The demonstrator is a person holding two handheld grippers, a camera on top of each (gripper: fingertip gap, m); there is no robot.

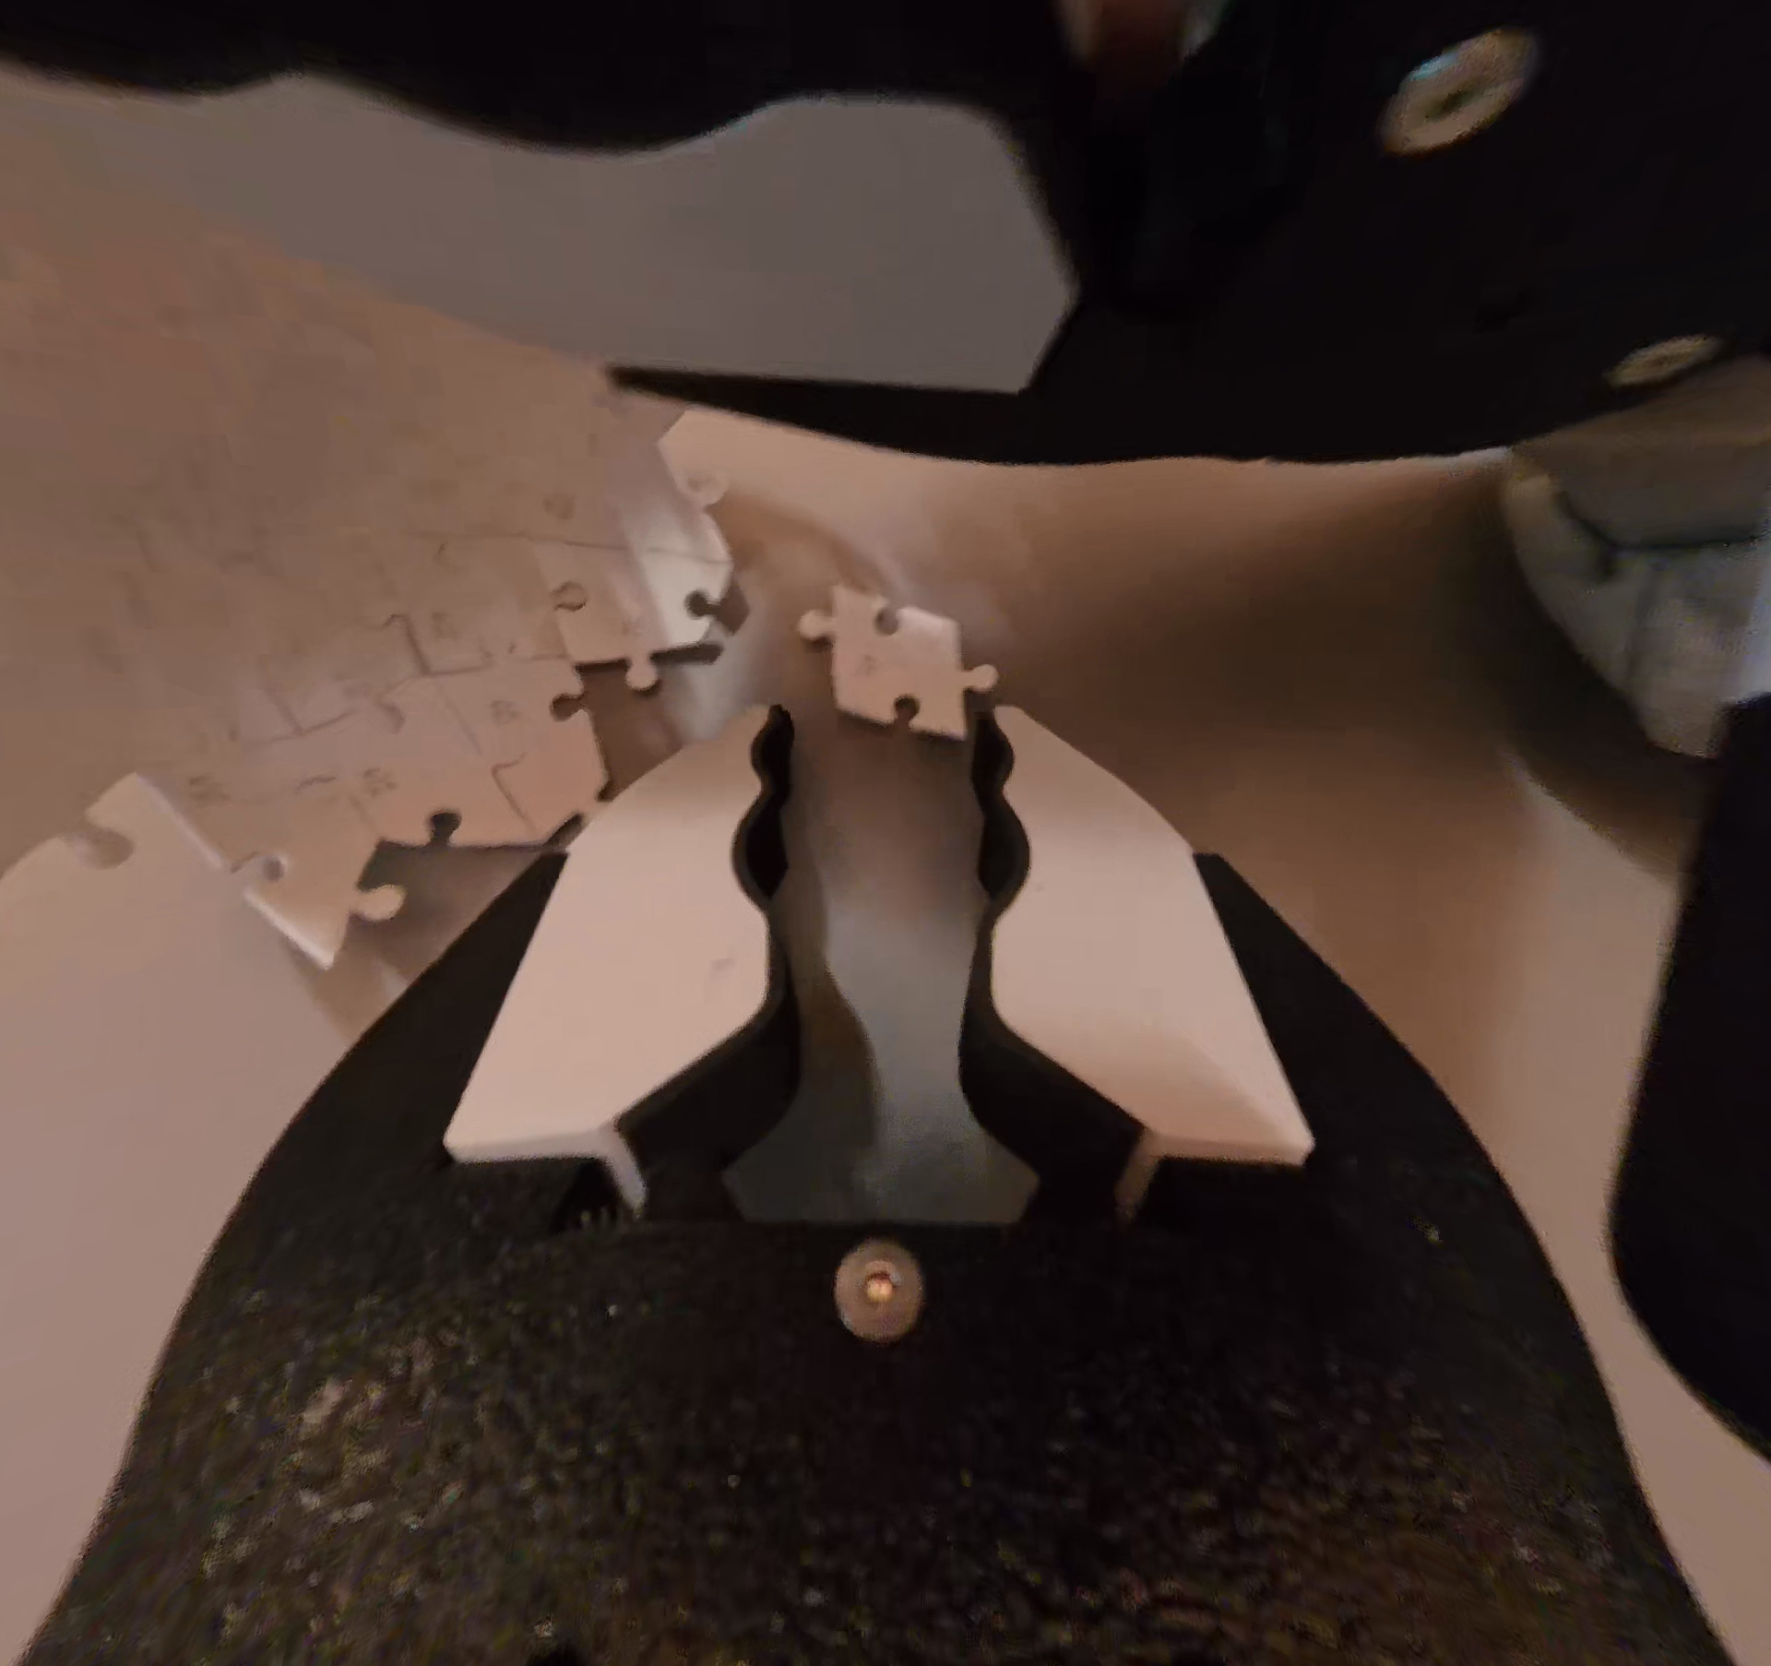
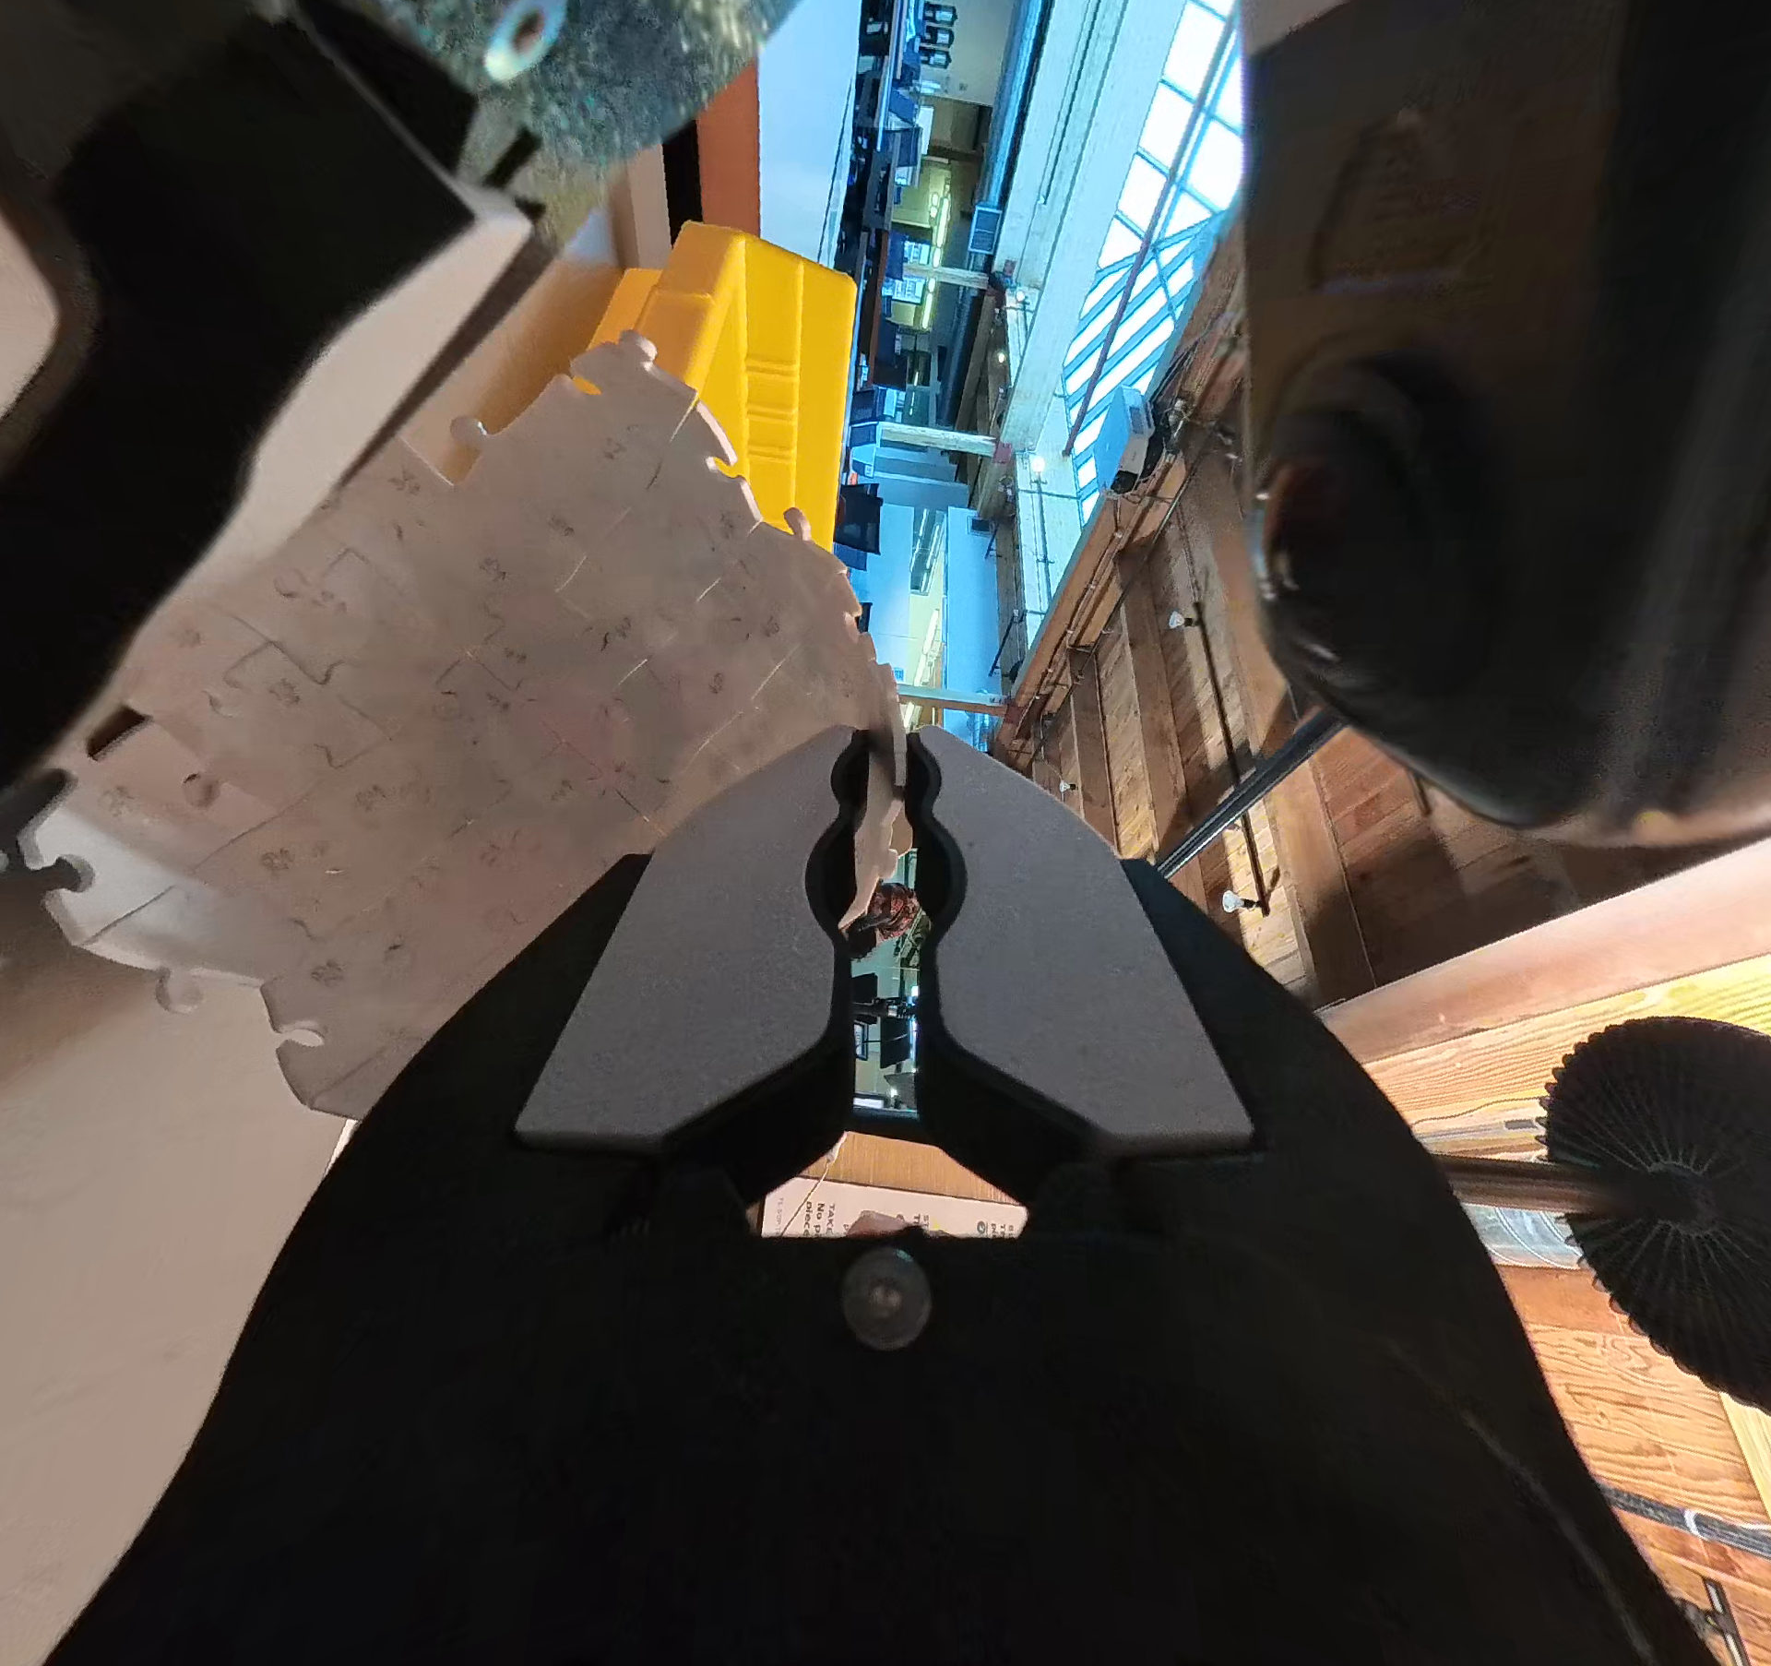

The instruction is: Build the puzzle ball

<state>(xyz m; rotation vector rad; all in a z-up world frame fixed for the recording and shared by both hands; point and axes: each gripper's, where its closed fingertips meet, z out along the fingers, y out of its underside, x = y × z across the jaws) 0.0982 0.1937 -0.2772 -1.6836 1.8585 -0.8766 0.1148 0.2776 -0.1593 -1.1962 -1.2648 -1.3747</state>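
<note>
White plastic everywhere here. The half-built puzzle ball (image 2: 498,690) is a curved shell of interlocked white pieces, each with a small printed mark on its inner face, and its edges are all tabs and notches.

In the right wrist view the right gripper (image 2: 886,757) has its dark grey fingers (image 2: 1054,949) pinched together on the shell's edge at about 12 o'clock from the gripper body. You can see the thin white rim squeezed between the wavy inner faces of the pads. The rest of the shell fans out toward 10 o'clock. Behind it sits a yellow bin (image 2: 757,355), and past that the room is turned sideways in this view, with wood-panelled walls and windows. A black ribbed knob (image 2: 1677,1208) on a metal rod sticks in at 4 o'clock, and the other gripper's black body fills the top corners.

The left wrist view looks down at the pale surface (image 1: 1246,662). The left gripper (image 1: 886,729) has white fingers (image 1: 652,930) that are spread apart with nothing between them. A single loose puzzle piece (image 1: 896,676) sits just past the fingertips at 12 o'clock, nearer the right-hand fingertip; whether it lies flat on the surface I can't tell. The shell (image 1: 383,662) shows again here at about 10 o'clock, a gap away from the loose piece. Black bits of the right gripper cross the top of the view and the right edge, pretty blurry.
</note>
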